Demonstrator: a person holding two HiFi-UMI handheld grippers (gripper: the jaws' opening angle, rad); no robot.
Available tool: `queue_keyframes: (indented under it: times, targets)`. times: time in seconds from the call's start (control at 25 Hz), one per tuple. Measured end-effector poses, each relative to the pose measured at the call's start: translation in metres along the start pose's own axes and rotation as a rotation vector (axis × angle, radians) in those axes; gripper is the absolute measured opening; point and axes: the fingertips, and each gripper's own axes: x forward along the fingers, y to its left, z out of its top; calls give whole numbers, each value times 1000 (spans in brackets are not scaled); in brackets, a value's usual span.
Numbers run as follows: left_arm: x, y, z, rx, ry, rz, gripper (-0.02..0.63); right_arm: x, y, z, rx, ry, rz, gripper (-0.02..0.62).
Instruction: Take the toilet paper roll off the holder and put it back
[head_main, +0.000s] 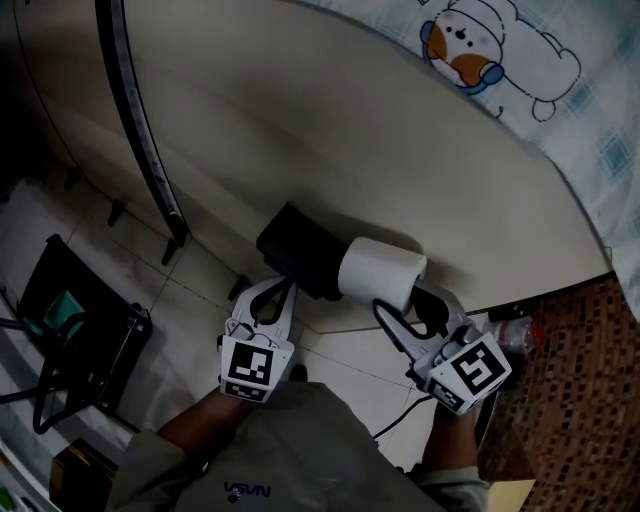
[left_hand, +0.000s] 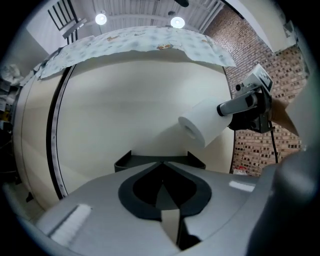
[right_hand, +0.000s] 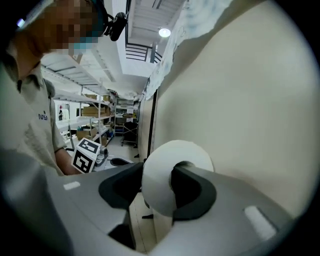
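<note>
A white toilet paper roll (head_main: 380, 272) hangs free in front of the cream curved wall, just right of the black holder (head_main: 300, 250). My right gripper (head_main: 408, 303) is shut on the roll; in the right gripper view the roll (right_hand: 160, 192) sits edge-on between the two jaws. The left gripper view shows the roll (left_hand: 205, 125) up to the right, clear of the holder (left_hand: 127, 161). My left gripper (head_main: 268, 298) is shut with nothing in it, its tips (left_hand: 162, 172) meeting just before the holder's front edge.
A black strip (head_main: 140, 130) runs down the wall at the left. A dark wire rack (head_main: 80, 320) stands on the tiled floor at lower left. Patterned cloth (head_main: 520, 60) drapes over the wall's top. Brick-patterned surface (head_main: 585, 380) lies to the right. Storage shelves (right_hand: 95, 120) stand far behind.
</note>
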Motion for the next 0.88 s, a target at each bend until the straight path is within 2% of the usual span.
queue_keyframes:
  times: [0.28,0.6,0.88]
  targets:
    - [-1,-12,-4,1,4,-14,6,-21,1,-19,100,-135,-28,173]
    - [-8,-26,-7,6,21,-35,6,-36,15,-47,174,-224,-62,173]
    - [-4,-37,-14,12,21,-45,6,-46,8,-63,227,-293,-98,173]
